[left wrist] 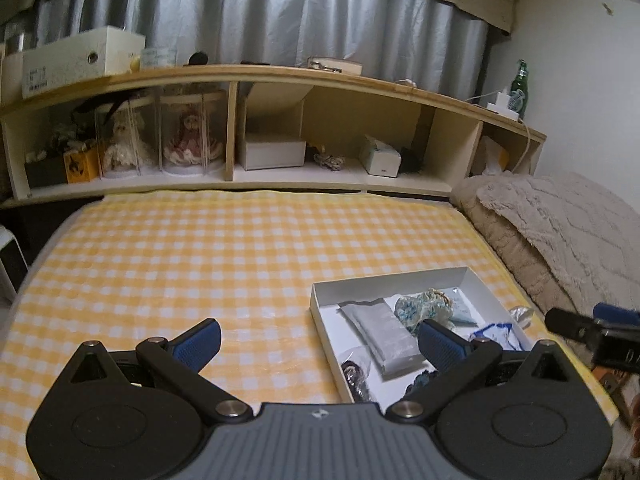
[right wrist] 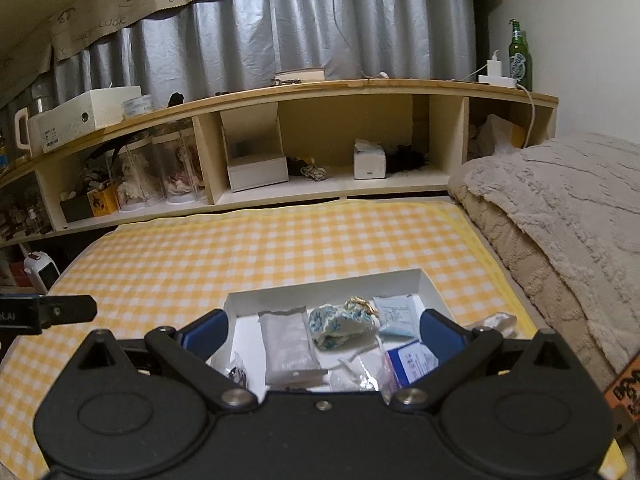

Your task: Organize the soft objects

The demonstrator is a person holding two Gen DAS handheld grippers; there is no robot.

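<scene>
Soft blue-and-white crocheted pouch [right wrist: 340, 326] lay mid-tray in the shallow white cardboard box [right wrist: 332, 280], likely light and squashy, best pinched across its bulging middle, both hand-held grippers [right wrist: 322, 338] [left wrist: 320, 340] wide open, empty.

We hold our left black two-finger gripper with blue ribbed pads [left wrist: 318, 340] level and low, its fingers spread wide with nothing between them. Our right black gripper with blue pads [right wrist: 323, 330] sits beside it, likewise spread wide and empty, both pointing forward the same way.
</scene>
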